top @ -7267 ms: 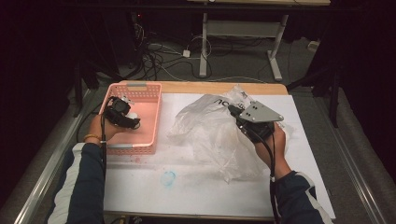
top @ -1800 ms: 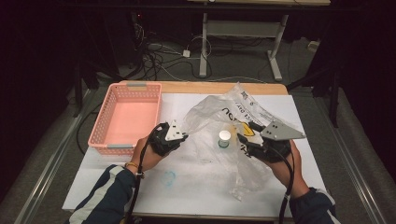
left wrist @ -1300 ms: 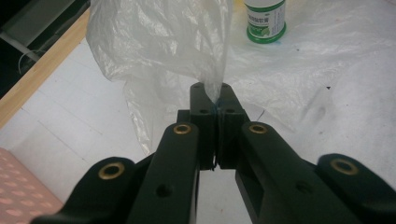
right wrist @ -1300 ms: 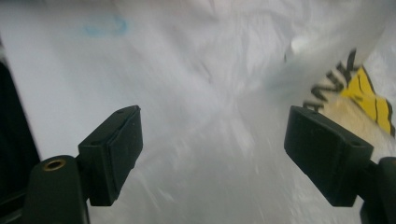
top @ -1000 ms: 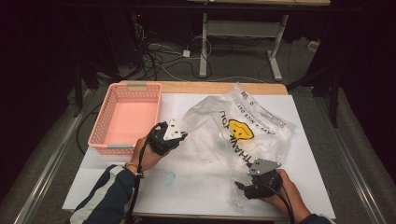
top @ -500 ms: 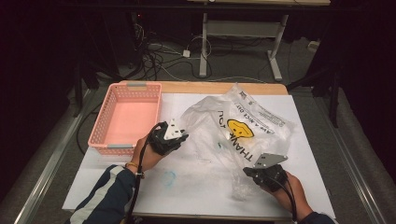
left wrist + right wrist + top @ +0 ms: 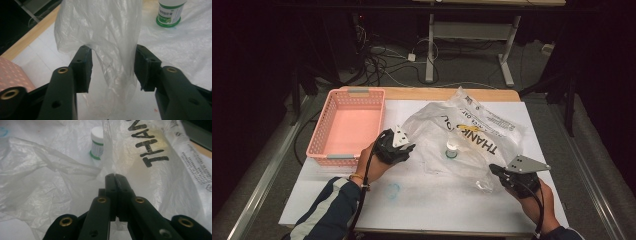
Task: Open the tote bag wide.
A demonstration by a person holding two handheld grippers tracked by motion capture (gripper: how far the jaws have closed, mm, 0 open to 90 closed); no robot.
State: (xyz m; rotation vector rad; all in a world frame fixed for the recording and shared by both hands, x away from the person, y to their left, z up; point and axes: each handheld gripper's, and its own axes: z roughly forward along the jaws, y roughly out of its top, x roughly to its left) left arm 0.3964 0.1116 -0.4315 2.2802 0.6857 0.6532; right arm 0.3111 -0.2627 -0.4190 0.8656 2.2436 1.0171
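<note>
Clear plastic bag lies spread across the middle of the white-covered desk, printed side up, black lettering and a yellow mark showing. Its far corner reaches toward the wooden back edge of the desk.

Small white bottle with a green band stands upright at the bag's middle; whether it sits inside or on the film cannot be told from above. In the left gripper view the bottle stands beyond the bag film; in the right gripper view it stands upright behind a raised fold of the bag.

Left tongs sit at the bag's left edge, just right of the pink basket. Their jaws have just been opening and now stand partway apart; a hanging fold of bag film runs between them, pads not pressing it.

Right tongs sit at the bag's near right corner, held in the right hand. Jaws are closed tight together, pinching a thin edge of bag film that rises from the tips.

A faint blue ring mark lies on the desk cover near the left forearm, apart from the bag.
</note>
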